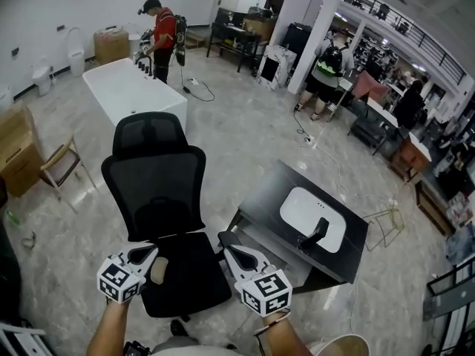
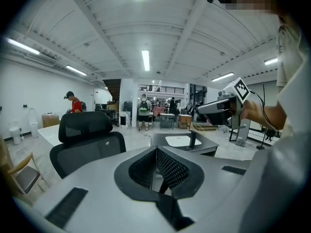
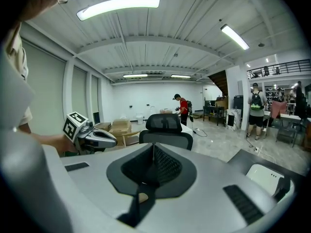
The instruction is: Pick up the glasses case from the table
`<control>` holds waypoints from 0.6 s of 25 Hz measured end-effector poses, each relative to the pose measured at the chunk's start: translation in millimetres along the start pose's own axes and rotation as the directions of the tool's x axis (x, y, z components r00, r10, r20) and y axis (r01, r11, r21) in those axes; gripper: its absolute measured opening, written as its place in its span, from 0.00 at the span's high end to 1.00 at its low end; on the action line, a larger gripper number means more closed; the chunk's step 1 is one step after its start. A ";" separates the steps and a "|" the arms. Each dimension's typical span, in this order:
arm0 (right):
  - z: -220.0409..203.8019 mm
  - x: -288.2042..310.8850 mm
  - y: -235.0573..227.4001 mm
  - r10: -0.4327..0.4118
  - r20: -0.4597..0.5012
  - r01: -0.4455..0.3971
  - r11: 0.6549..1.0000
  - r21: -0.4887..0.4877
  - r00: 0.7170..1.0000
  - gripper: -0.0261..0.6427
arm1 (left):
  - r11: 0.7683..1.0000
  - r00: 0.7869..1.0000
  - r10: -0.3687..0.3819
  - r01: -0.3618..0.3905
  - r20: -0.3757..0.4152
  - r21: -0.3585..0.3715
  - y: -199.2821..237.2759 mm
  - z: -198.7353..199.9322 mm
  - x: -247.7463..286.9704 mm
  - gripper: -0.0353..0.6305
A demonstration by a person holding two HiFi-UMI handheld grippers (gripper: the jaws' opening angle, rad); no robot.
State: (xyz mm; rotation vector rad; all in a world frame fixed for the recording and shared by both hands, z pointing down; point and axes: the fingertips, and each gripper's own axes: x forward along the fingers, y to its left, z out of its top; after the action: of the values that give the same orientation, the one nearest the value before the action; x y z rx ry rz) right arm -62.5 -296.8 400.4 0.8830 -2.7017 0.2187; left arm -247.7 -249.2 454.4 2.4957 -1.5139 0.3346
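No glasses case shows in any view. In the head view my left gripper [image 1: 151, 253] and right gripper [image 1: 231, 250] are held side by side low in the picture, over the seat of a black office chair [image 1: 159, 199]. The jaws of both meet along a line, shut and with nothing between them: the left gripper [image 2: 156, 150] in its own view and the right gripper [image 3: 153, 148] in its own. Each gripper view also catches the other one: the right gripper [image 2: 219, 111] and the left gripper [image 3: 103, 139]. A dark table [image 1: 349, 247] with a white basin [image 1: 312, 219] and black faucet [image 1: 316, 233] stands to the right of the chair.
A white bathtub [image 1: 133, 91] stands beyond the chair, with a person in red [image 1: 162, 39] at its far end. A wooden chair [image 1: 63, 165] and cardboard boxes [image 1: 16, 154] are at the left. Other people [image 1: 325, 69] and desks fill the far right. Cables [image 1: 304, 133] trail over the marble floor.
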 end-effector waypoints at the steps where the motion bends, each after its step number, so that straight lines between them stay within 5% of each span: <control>1: -0.6 7.3 -1.6 -0.006 -0.001 0.006 1.000 0.003 1.000 0.92 | 1.000 1.000 -0.009 0.009 -0.006 -0.004 7.2 -3.4 4.6 0.92; 15: -16.6 100.9 -1.0 0.002 -0.029 -0.001 0.999 0.039 1.000 0.92 | 0.995 0.994 -0.047 0.039 -0.100 -0.087 90.6 -70.3 35.0 0.92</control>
State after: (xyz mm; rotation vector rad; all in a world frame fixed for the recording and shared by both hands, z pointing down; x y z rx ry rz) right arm -135.9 -349.6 448.4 0.8824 -2.6796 0.2832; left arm -318.6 -299.6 536.7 2.4030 -1.4030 0.3767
